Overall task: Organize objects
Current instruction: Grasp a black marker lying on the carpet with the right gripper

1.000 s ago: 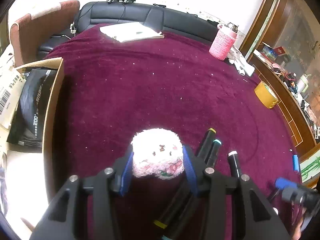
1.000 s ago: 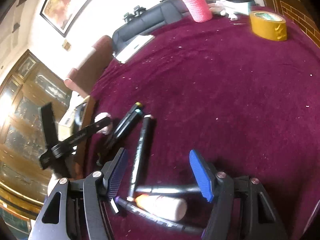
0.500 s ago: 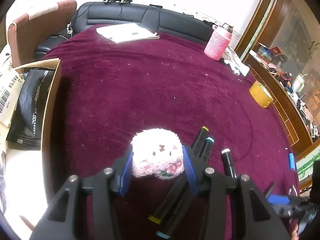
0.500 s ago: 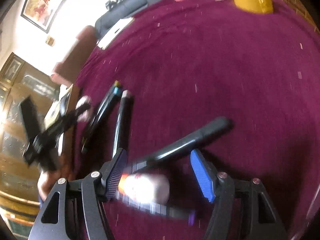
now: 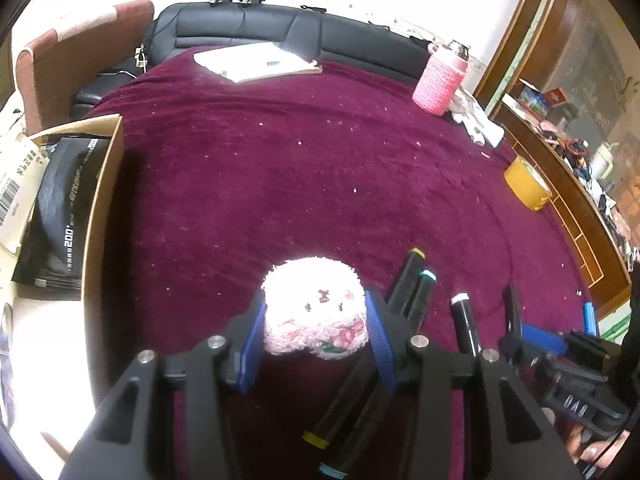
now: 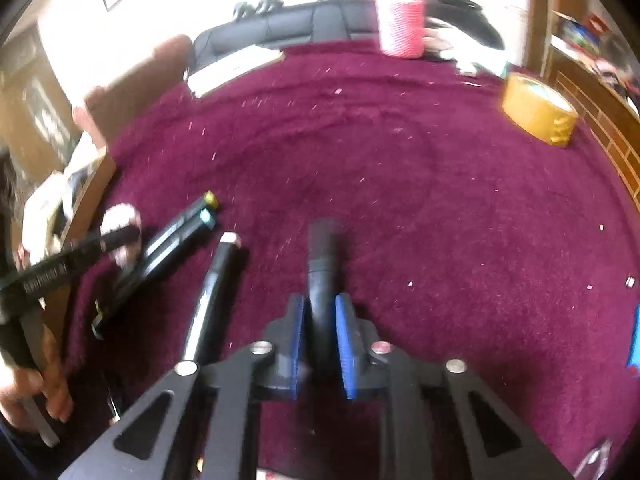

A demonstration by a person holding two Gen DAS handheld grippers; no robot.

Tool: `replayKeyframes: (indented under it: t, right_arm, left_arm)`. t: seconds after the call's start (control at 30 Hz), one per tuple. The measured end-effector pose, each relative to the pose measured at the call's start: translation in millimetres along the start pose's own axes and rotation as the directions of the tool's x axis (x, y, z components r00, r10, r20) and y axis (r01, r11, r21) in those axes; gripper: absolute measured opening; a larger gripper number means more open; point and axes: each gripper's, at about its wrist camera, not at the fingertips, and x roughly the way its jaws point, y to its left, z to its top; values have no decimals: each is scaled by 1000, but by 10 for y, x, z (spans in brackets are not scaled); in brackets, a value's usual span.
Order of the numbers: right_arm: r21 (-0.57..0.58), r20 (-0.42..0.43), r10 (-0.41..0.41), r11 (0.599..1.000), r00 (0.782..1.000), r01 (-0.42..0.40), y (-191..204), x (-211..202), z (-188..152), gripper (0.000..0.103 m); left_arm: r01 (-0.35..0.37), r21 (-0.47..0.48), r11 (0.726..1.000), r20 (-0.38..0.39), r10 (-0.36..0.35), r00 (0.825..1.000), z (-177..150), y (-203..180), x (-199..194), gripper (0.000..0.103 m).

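We saw a black packet (image 5: 56, 216) in the cardboard box (image 5: 102, 216), our left gripper (image 5: 314, 334) clamped on the fluffy white-and-pink pouch (image 5: 316, 308), and our right gripper (image 6: 320, 338), its jaws just closed, pinching a black marker (image 6: 322, 264) that pointed forward above the maroon cloth (image 6: 400, 168).

The table (image 5: 280, 184) wears a deep maroon cloth, plush and matt, flecked with pale lint. Between the left hand-held gripper's (image 5: 314, 322) ribbed blue pads sits a fluffy knitted pouch (image 5: 316, 312), white and pink, rough in texture. The right hand-held gripper (image 6: 320, 332), matt black plastic with bright metal screws, has just closed on a smooth black plastic marker (image 6: 322, 268). Far ahead lie a glossy tan tape roll (image 6: 538, 114), a pink knitted bottle sleeve (image 5: 439, 80) and a shiny black leather sofa (image 5: 280, 30). Left of the left hand-held gripper stands a plain brown cardboard box (image 5: 102, 208).
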Motion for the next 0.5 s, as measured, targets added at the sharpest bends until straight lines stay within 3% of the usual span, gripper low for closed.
replayKeyframes:
  t: [0.13, 0.3, 0.5]
  right_arm:
    - [5, 7, 40, 999, 999, -40, -19, -5, 3, 16]
    - [-68, -16, 15, 998, 1000, -16, 92, 23, -24, 17]
    - [-195, -42, -84, 978, 996, 75, 269, 46, -90, 17]
  left_arm:
    - [-4, 6, 1000, -7, 4, 1000, -10, -14, 22, 45]
    - [-2, -7, 1000, -15, 2, 1000, -3, 17, 41, 45]
    - [-17, 11, 1000, -19, 17, 1000, -12, -9, 59, 45]
